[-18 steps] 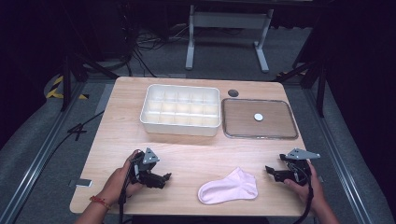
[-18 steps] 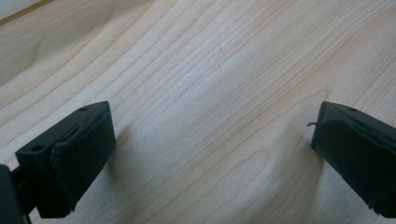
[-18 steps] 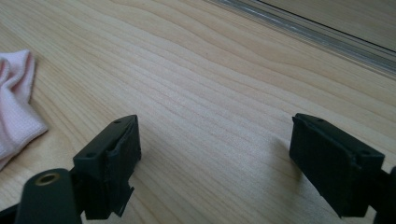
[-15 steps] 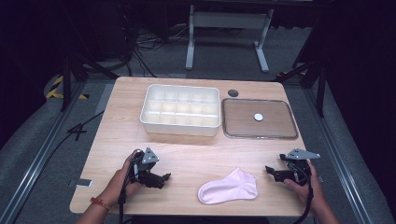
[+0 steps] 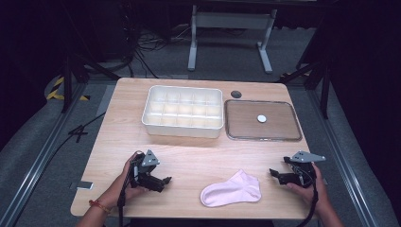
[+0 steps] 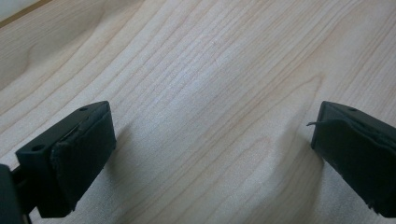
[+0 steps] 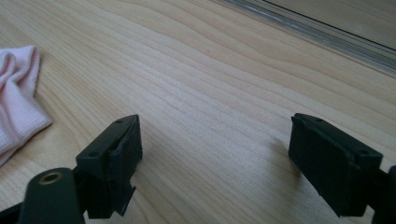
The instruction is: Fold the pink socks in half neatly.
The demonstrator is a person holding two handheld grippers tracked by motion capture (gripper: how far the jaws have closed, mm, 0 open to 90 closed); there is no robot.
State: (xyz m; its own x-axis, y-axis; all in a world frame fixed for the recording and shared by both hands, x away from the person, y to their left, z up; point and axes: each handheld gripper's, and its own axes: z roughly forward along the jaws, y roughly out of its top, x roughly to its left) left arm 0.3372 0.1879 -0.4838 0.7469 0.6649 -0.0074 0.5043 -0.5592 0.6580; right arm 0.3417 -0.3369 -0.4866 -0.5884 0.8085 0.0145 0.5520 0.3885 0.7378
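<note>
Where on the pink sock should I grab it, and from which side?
Probably the cuff end of the pink sock, the end toward the right gripper. The sock lies flat between both grippers, so come down from above with the right gripper's open jaws and pinch a fold of that near edge; the right gripper view shows that end slightly bunched, giving the pads something to bite.

- right gripper [image 7: 215, 158] black jaws wide apart, only bare light wooden table [image 7: 219, 79] between
- pale pink fabric sock [image 7: 16, 100] at left edge
- metal-rimmed tray edge [image 7: 327, 35] top right
</note>
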